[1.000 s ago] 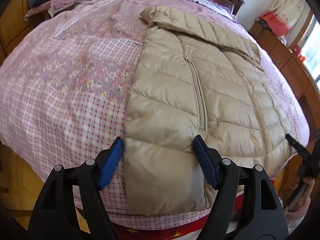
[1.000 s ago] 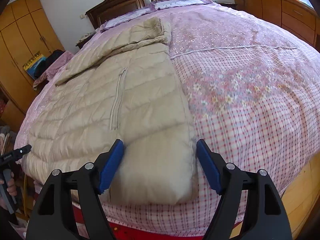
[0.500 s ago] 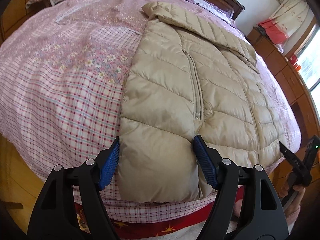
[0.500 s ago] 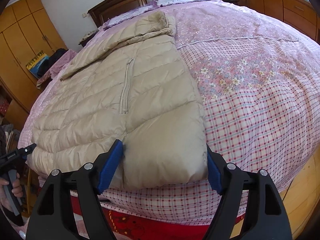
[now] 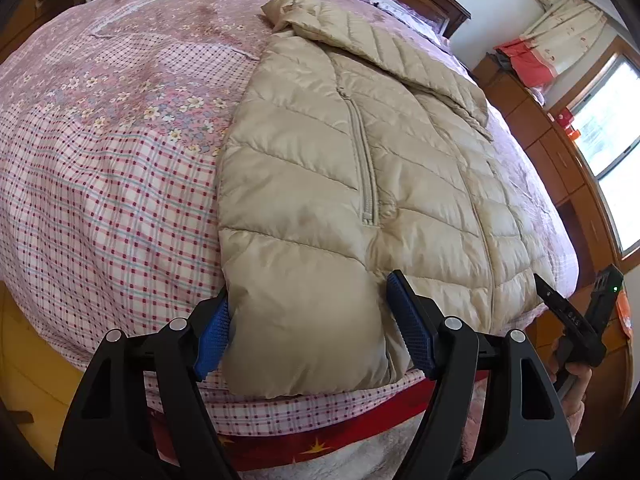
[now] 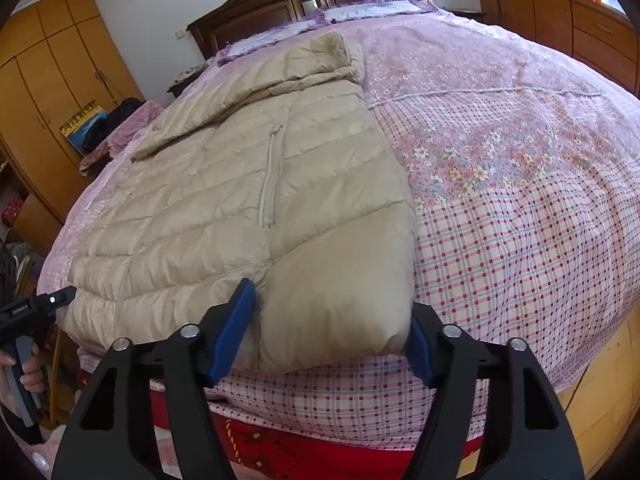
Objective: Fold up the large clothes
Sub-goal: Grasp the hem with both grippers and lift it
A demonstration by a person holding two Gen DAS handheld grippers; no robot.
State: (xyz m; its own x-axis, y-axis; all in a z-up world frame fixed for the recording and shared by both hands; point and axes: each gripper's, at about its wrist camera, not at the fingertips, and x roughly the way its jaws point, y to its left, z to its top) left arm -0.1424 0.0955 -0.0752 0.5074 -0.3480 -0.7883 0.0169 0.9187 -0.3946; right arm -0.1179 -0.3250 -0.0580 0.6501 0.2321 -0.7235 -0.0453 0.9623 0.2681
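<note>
A beige quilted puffer jacket point(image 5: 360, 168) lies flat on a bed point(image 5: 104, 168), its hem at the near edge and its collar toward 12 o'clock. The shell is smooth and slightly glossy, stitched into slanting padded channels, with a zipped pocket point(image 5: 366, 168) running lengthwise and one sleeve folded diagonally across the chest. The bedspread is thin cotton: pink plaid with red dots near the foot, a floral band further up.

The left gripper point(image 5: 310, 330) has its fingers point(image 5: 408, 330) spread wide, black arms with blue, ribbed pads, straddling one hem corner of the jacket; the pads sit just beside the puffy fabric on either side. The right gripper point(image 6: 326, 328) is likewise spread wide around the opposite hem corner, its 9 o'clock pad pressed into a crease of the padding.

A dark carved wooden headboard point(image 6: 312, 0) stands at 12 o'clock in the right view, with yellow-brown wardrobes point(image 6: 48, 60) at 10 o'clock.
</note>
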